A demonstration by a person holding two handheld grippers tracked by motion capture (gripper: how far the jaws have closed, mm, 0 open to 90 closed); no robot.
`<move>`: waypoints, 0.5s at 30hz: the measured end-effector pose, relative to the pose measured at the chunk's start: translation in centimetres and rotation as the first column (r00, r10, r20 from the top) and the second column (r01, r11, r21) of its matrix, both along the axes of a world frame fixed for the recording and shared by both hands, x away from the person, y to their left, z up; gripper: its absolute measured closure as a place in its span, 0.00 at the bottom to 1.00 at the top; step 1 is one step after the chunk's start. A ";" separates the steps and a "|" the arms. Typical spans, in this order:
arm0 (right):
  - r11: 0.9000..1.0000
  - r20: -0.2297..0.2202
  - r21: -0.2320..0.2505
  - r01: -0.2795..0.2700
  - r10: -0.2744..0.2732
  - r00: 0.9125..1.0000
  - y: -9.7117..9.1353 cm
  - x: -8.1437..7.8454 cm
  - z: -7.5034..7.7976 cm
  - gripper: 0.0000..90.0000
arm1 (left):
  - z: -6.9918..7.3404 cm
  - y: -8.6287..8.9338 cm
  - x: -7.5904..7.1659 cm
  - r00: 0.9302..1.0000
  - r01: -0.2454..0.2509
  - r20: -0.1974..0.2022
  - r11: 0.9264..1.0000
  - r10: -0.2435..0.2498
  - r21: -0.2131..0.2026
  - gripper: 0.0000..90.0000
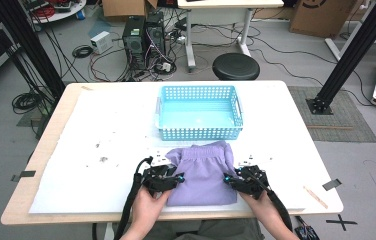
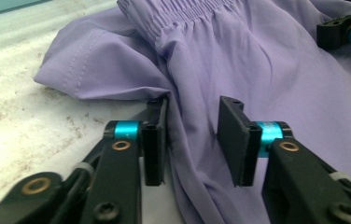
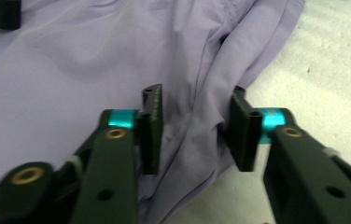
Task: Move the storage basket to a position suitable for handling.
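A pair of lilac shorts (image 1: pixel 203 167) with an elastic waistband lies flat on the white sheet near the table's front edge. My left gripper (image 1: pixel 178 178) is at the garment's left side. In the left gripper view its jaws (image 2: pixel 194 140) straddle a raised fold of the shorts (image 2: pixel 257 60); the left pad touches the cloth and the right pad stands off it. My right gripper (image 1: pixel 227 179) is at the right side. In the right gripper view its jaws (image 3: pixel 194 135) bracket a bunched fold of the shorts (image 3: pixel 71 60), with a gap at the left pad.
A light blue perforated basket (image 1: pixel 199 132) stands empty just beyond the shorts. A thin wooden stick (image 1: pixel 315 196) lies near the table's front right corner. Behind the table are a black stool (image 1: pixel 236 66), computer towers (image 1: pixel 143 37) and black frame posts.
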State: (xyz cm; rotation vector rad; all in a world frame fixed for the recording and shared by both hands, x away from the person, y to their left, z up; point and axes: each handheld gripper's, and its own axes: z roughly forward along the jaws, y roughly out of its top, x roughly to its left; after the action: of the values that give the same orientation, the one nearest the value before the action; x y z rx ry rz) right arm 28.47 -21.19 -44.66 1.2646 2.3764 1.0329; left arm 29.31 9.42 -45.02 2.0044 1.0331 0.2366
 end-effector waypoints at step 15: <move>0.997 0.022 0.038 -0.071 0.070 0.997 0.0 0.2 0.6 0.94 | 0.6 0.6 1.5 0.998 0.065 -0.020 0.997 -0.066 -0.053 0.95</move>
State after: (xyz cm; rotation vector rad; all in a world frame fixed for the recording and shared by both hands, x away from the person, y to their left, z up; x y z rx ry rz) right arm 28.66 -21.22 -44.07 1.1849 2.4125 1.1126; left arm 30.76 10.02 -44.47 1.9943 0.9759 0.1513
